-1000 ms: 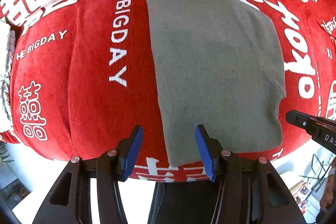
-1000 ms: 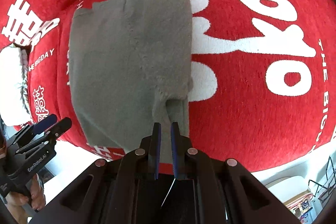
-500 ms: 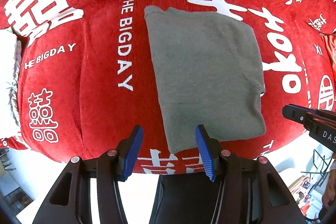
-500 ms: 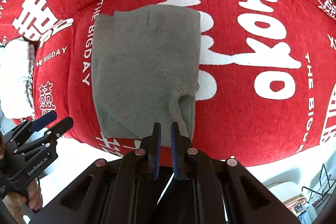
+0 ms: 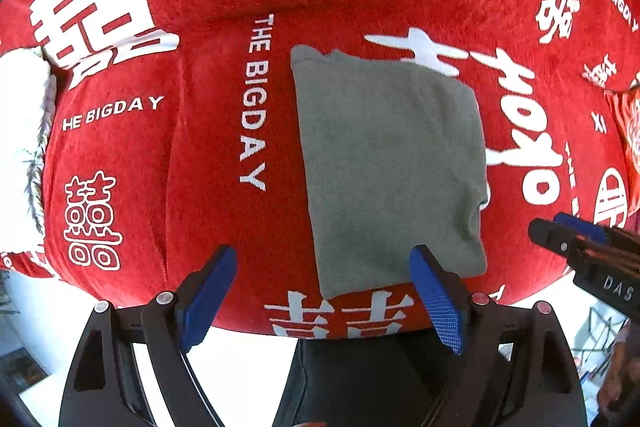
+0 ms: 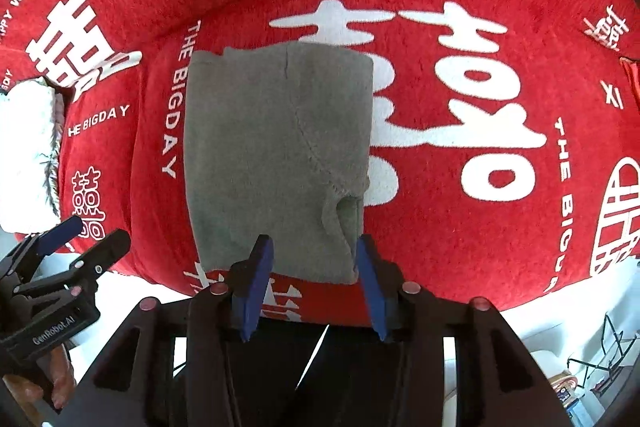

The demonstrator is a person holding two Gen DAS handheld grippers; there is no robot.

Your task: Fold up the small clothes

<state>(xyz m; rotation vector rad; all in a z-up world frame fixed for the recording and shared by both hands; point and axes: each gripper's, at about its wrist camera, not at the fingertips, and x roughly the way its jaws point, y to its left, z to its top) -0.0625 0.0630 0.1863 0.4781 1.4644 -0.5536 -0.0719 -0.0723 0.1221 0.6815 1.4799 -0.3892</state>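
grey garment (image 5: 390, 163), one piece, folded into a rough upright rectangle, lying flat on a red cover (image 5: 208, 155) printed with white characters and the words "the bigday". seam line curves across its upper layer; a small puckered fold sits at its near right corner (image 6: 344, 205). near edge of the garment lies close to the front edge of the red surface, just above a row of white characters.

left hand-held gripper (image 5: 322, 291): black frame, blue pads (image 5: 208, 287). jaws wide apart and opening; nothing between the pads, which hang above the garment's near left corner and the red cover beside it, clear of both.

right hand-held gripper (image 6: 312, 279): same build, blue pads (image 6: 256, 283). jaws partly apart and opening; the garment's near right portion shows in the gap between them, but the pads do not press on it. no cloth is lifted.

each hand-held gripper shows in the other's view: the right one at the right edge of the left wrist view (image 5: 584, 255), the left one at the lower left of the right wrist view (image 6: 60, 267), with fingers (image 6: 60, 383) of the person's hand below it.

white fluffy item (image 5: 20, 155) at the far left edge of the red cover, well apart from the garment. pale floor (image 5: 248, 363) visible below the front edge.
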